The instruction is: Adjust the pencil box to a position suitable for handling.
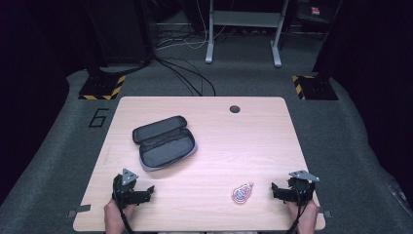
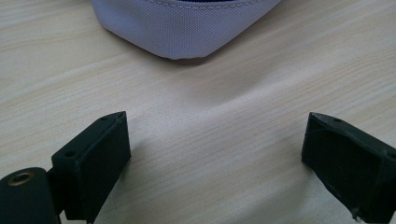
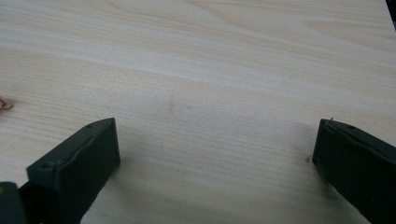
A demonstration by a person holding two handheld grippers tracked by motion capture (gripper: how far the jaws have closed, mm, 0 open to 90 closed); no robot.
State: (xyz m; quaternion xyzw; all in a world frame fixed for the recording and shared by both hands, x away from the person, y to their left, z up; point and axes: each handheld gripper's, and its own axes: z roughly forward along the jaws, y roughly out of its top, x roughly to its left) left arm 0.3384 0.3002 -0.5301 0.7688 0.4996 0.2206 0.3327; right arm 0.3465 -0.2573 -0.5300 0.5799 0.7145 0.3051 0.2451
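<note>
Both claws spread, empty, resting on worktop. Right claw: pink trinket, probably keychain, just left of it. Left claw: open pouch just ahead. Approach trinket low, straddle squarely, then pinch.

1 open pouch, 1 pink trinket, 2 grippers

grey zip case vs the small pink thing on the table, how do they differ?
The grey fabric zip case is much larger than the small pink teardrop-shaped item. The case lies unzipped and spread open towards the table's middle-left; the pink item lies flat near the front edge. The case is nearer the left gripper, the pink item nearer the right gripper. Both rest untouched on the light wooden table.
</note>
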